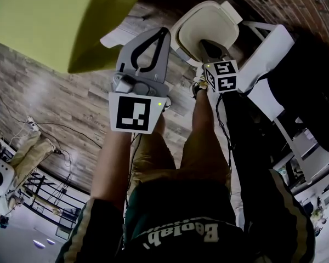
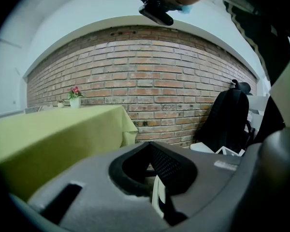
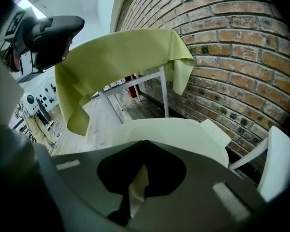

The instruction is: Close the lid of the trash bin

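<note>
The trash bin (image 1: 182, 27) stands on the wooden floor by the brick wall, and its cream lid (image 1: 211, 19) lies flat across the top. My right gripper (image 1: 207, 44) is shut, its tips over the near part of the lid; I cannot tell whether they touch it. In the right gripper view the lid (image 3: 183, 134) fills the space just beyond that gripper (image 3: 144, 143). To the left of the bin my left gripper (image 1: 163, 33) is held shut and holds nothing. In its own view the left gripper (image 2: 150, 144) points at the brick wall.
A table under a yellow-green cloth (image 1: 60, 21) stands left of the bin. A white chair (image 1: 268, 53) with a black backpack (image 1: 310, 75) is at the right. The brick wall (image 1: 296, 4) runs behind the bin. Cables (image 1: 44, 127) lie on the floor at the left.
</note>
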Demonstrator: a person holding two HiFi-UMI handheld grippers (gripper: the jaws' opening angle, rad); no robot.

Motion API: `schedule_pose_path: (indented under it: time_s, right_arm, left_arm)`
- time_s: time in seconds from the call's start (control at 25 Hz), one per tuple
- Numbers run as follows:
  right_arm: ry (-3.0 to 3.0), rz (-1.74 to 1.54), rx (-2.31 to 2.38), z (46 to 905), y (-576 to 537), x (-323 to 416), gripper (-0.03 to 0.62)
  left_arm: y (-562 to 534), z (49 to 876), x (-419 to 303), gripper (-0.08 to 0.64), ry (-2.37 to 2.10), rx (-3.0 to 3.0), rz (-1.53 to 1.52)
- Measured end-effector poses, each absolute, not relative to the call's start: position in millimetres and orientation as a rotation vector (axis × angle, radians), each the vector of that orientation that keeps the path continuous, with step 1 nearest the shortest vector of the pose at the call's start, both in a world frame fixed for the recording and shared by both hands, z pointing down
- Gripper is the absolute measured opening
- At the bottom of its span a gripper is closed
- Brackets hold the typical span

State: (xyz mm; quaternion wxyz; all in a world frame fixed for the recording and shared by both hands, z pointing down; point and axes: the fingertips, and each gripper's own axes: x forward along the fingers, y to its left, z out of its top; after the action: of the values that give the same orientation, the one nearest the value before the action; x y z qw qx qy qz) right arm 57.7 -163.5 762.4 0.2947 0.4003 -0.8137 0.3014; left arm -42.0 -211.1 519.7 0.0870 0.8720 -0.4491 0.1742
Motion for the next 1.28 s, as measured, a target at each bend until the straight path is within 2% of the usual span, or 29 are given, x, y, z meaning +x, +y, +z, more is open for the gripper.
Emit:
schedule_pose_path:
  time_s: [1.28]
  right_arm:
    - [-2.039,0.857,1.012,828.1,-148.0,44.8,0.011]
  left_arm:
    - [-196.2,531.7,-86.6,0.008,-1.385,2.496,0.515]
